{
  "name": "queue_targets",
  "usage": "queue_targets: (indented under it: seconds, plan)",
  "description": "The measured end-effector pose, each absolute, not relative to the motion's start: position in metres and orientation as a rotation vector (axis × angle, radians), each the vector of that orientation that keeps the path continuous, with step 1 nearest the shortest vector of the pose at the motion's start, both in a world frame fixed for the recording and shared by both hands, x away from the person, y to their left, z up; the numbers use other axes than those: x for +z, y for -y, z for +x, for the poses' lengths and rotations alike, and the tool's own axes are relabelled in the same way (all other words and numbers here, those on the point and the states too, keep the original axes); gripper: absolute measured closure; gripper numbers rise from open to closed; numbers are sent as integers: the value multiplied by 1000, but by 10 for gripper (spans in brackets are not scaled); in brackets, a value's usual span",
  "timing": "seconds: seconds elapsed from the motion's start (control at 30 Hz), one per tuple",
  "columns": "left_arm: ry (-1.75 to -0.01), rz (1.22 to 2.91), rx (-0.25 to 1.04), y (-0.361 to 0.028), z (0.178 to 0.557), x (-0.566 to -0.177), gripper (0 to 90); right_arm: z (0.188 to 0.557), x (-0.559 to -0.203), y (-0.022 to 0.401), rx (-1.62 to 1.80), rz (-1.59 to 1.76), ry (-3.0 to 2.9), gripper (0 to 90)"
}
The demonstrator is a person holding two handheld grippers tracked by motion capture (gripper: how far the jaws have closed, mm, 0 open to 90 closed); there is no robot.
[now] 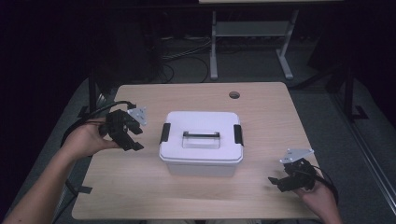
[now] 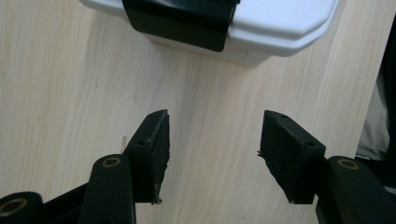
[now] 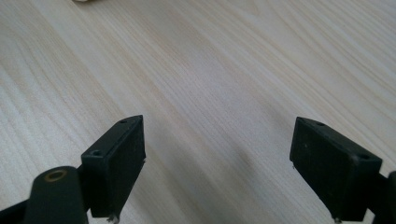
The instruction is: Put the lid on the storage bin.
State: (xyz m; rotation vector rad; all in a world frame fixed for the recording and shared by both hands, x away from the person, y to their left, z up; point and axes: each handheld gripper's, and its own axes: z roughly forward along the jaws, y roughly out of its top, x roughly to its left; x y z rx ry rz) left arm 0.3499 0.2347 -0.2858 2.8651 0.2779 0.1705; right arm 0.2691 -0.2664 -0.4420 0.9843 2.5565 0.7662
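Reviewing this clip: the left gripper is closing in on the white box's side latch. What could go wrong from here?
1. The left gripper stands open, short of the black latch on the white lidded plastic box; a skewed approach could slip off it.
2. The right gripper rests apart on the light wooden table, so nothing braces the box; a push may slide it.

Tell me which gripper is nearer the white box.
Left. The left gripper hovers beside the white box, facing its left-end black latch, jaws open. The right gripper sits farther off, toward the table's near right corner.
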Motion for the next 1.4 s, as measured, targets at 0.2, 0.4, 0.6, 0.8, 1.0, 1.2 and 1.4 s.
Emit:
queue_targets:
  seconds: [0.2, 0.4, 0.6, 0.8, 1.0, 1.2, 1.4]
  plan:
    - [-284, 2863, 153, -240, 348, -291, 417, 270, -442, 266, 765, 980, -2557, 177]
    - [-281, 2870, 143, -242, 346, -295, 410, 270, -442, 265, 766, 977, -2559, 177]
    - [-266, 2876, 129, -243, 345, -300, 401, 270, -442, 265, 765, 975, -2558, 177]
    - [-268, 2873, 127, -245, 343, -304, 401, 270, -443, 265, 763, 978, -2560, 177]
    - [-273, 2871, 123, -248, 342, -311, 395, 270, -443, 265, 760, 976, -2561, 177]
    - [-283, 2868, 118, -251, 341, -318, 391, 270, -443, 264, 758, 978, -2559, 177]
    - [-295, 2865, 111, -254, 339, -324, 391, 270, -442, 265, 759, 970, -2560, 177]
